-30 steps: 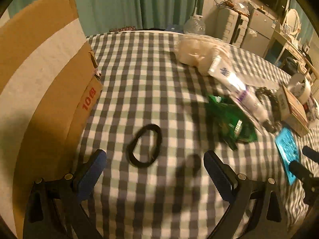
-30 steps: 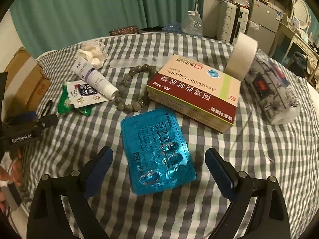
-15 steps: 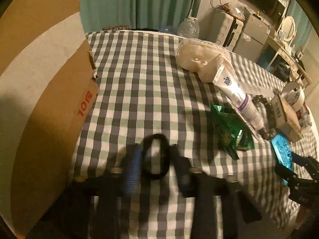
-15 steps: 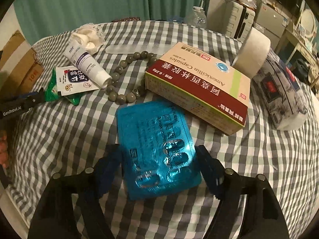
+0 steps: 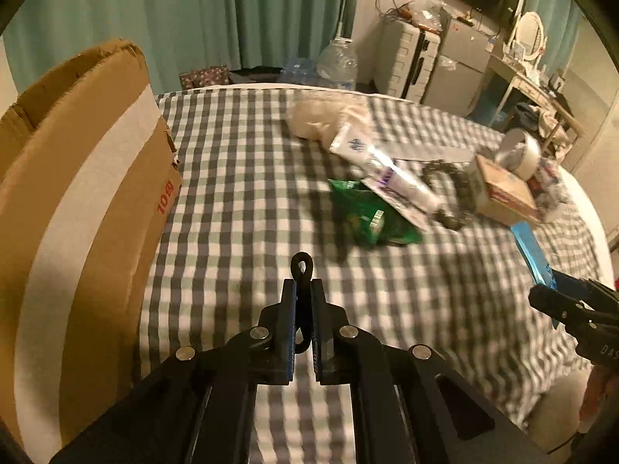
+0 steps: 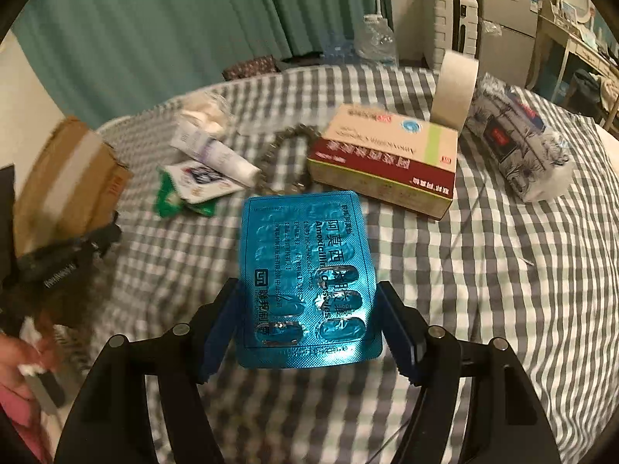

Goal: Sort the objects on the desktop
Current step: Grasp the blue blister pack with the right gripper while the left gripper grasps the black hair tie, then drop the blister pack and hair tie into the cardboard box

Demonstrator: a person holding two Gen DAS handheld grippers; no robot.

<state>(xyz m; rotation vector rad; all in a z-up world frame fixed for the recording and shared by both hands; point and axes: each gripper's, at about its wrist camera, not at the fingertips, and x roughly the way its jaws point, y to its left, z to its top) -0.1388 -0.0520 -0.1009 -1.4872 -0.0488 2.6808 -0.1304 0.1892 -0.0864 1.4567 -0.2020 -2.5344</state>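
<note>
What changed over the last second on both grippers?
The left gripper closed on the black elastic hair loop and lifted it off the checked tablecloth. The right gripper closed on the blue foil blister pack of capsules and raised it, too. The red-and-beige medicine carton, white cream tube, bead bracelet and brown cardboard box stayed put.

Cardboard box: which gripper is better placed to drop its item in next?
Left. The left gripper, shut on the hair tie, is beside the cardboard box. The right gripper holds the pill pack further away.
</note>
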